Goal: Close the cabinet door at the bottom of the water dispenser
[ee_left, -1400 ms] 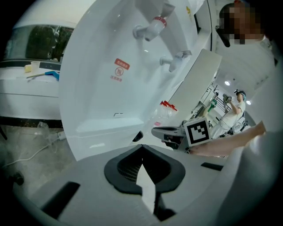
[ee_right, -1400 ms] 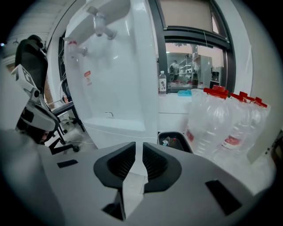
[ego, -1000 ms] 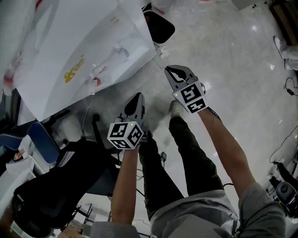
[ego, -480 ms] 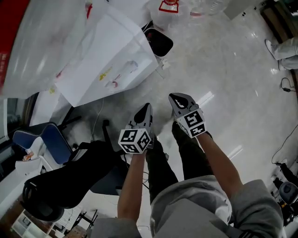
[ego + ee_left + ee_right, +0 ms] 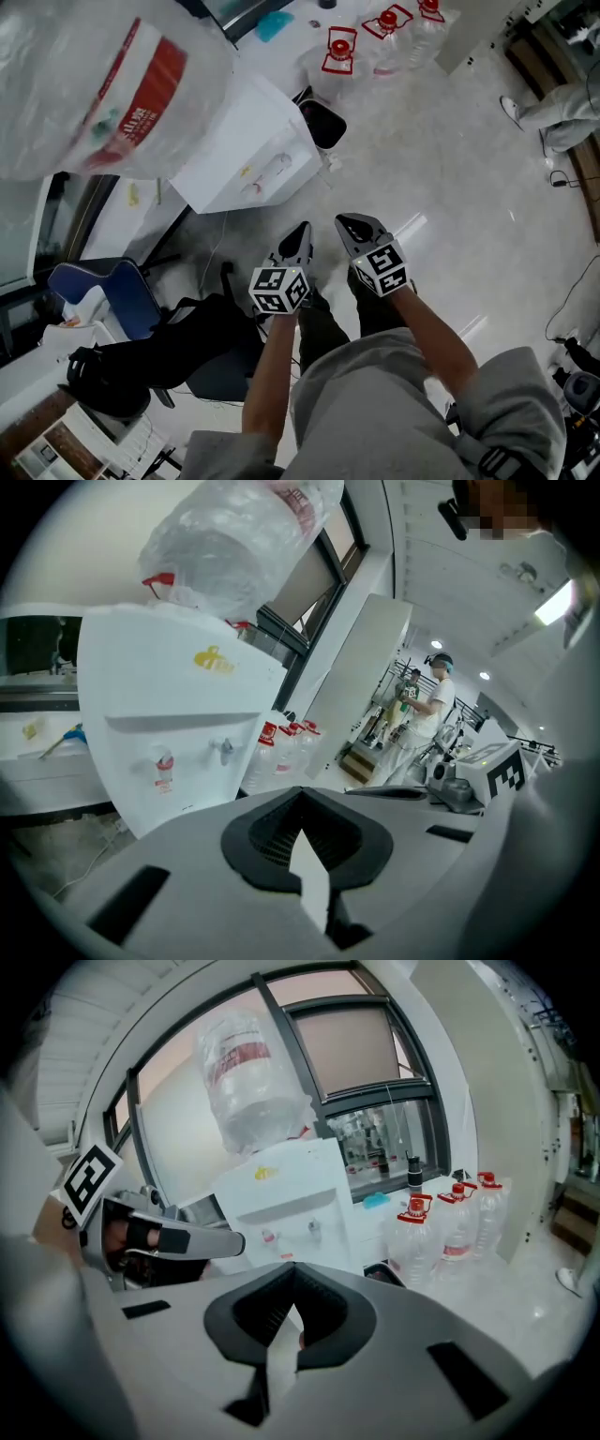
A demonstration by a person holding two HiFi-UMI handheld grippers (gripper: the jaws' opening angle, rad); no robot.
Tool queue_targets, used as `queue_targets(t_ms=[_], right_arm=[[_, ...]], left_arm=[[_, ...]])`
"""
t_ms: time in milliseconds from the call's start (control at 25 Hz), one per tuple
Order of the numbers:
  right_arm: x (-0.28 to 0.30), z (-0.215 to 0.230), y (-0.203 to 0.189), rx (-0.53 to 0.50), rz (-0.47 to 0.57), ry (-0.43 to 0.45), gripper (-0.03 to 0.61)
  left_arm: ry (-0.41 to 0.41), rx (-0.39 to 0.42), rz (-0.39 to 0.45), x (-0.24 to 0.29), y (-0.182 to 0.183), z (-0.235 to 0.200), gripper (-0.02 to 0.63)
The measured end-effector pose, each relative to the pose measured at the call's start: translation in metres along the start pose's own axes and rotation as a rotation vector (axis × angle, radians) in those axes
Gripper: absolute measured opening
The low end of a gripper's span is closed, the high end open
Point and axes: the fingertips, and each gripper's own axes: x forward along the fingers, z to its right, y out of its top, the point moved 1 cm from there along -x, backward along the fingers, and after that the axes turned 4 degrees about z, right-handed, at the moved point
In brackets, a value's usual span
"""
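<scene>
a glossy pale floor (image 5: 450, 187) reflects ceiling light; dark-framed windows (image 5: 347, 1054) stand far, and a blue chair (image 5: 94, 283) and a black office chair (image 5: 155, 356) sit near left.

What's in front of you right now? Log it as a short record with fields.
left tool: shut, empty, short of the dispenser
right tool: shut, empty, beside the left one
water dispenser: white, ahead of both tools, large bottle on top
cabinet door: not in sight; state cannot be told
nearby: dark bin beside the dispenser, spare bottles beyond it
</scene>
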Motion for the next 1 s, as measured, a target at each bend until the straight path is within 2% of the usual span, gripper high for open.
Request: queue_targets(t_ms=[480, 600, 880, 1000], right_arm=[[-0.053, -0.043, 0.114, -0.010, 0.173, -0.049, 0.009], [-0.058, -0.054, 0.144, -0.045, 0.226, -0.053, 0.009], [-0.075, -0.079, 0.216, -0.122, 0.375, -0.071, 0.009], [-0.078, -0.088, 0.245, -0.163, 0.431, -0.080, 0.009]], left_arm=[[-0.090, 0.096, 0.143, -0.053, 0.109, 0.055, 0.006], [-0.122, 0.126, 0.198, -0.062, 0.142, 0.062, 0.006], [-0.174, 0.256, 0.305, -0.088, 0.201, 0.081, 0.006], [-0.193, 0.276, 0.340, -0.098, 0.220, 0.083, 0.005]])
